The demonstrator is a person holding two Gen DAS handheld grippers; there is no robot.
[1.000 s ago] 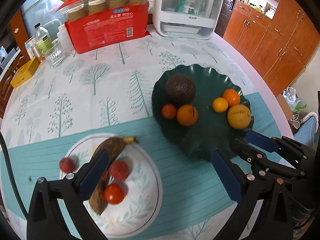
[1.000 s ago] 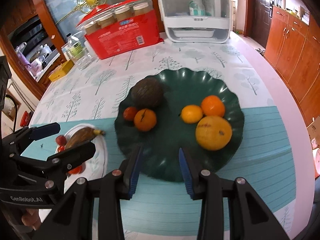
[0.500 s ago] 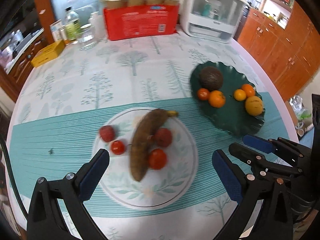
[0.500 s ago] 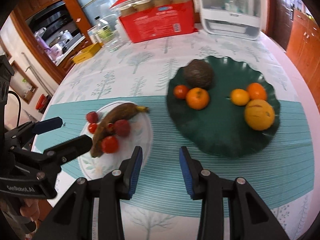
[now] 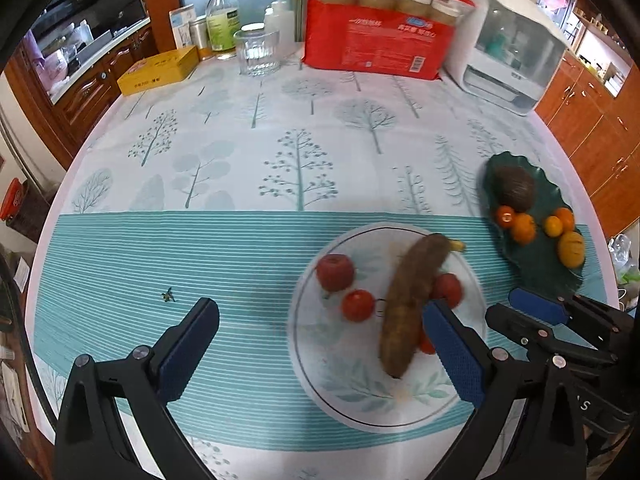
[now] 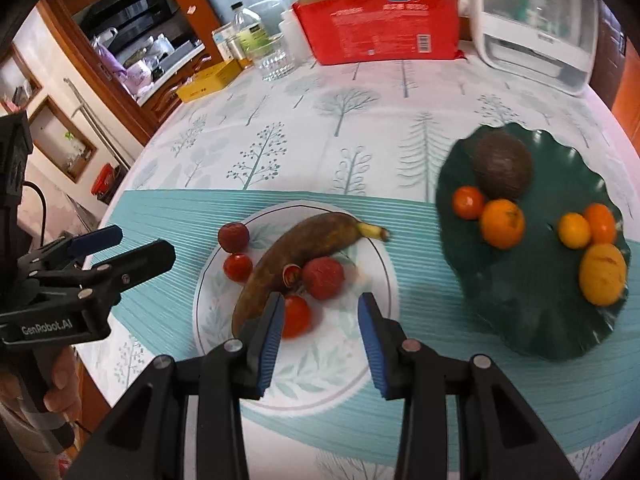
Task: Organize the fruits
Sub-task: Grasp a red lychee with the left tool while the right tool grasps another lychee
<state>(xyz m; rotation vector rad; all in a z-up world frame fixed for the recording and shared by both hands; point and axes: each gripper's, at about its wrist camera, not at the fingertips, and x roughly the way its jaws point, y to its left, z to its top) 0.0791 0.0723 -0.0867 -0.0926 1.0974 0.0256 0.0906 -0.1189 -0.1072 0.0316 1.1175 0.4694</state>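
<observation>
A white plate [image 6: 320, 376] holds a brown overripe banana [image 6: 296, 252], red lychees [image 6: 323, 278] and small tomatoes [image 6: 296, 316]. It also shows in the left wrist view [image 5: 360, 396] with the banana [image 5: 412, 300]. A dark green leaf-shaped plate [image 6: 532, 320] to the right holds a dark avocado [image 6: 502, 164], oranges [image 6: 502, 224] and a yellow fruit [image 6: 602, 274]. My right gripper [image 6: 320, 308] is open and empty, hovering over the white plate's near side. My left gripper [image 5: 316, 320] is open wide and empty, left of that plate.
At the table's far edge stand a red pack of jars [image 5: 380, 36], a white appliance [image 5: 516, 40], a glass [image 5: 258, 50], bottles [image 5: 222, 20] and a yellow box [image 5: 158, 70]. Wooden cabinets [image 5: 600, 128] lie beyond the table on the right.
Both grippers have swung left, from the green plate toward the white plate. The right gripper's jaws have opened wider. Nothing was picked up.
</observation>
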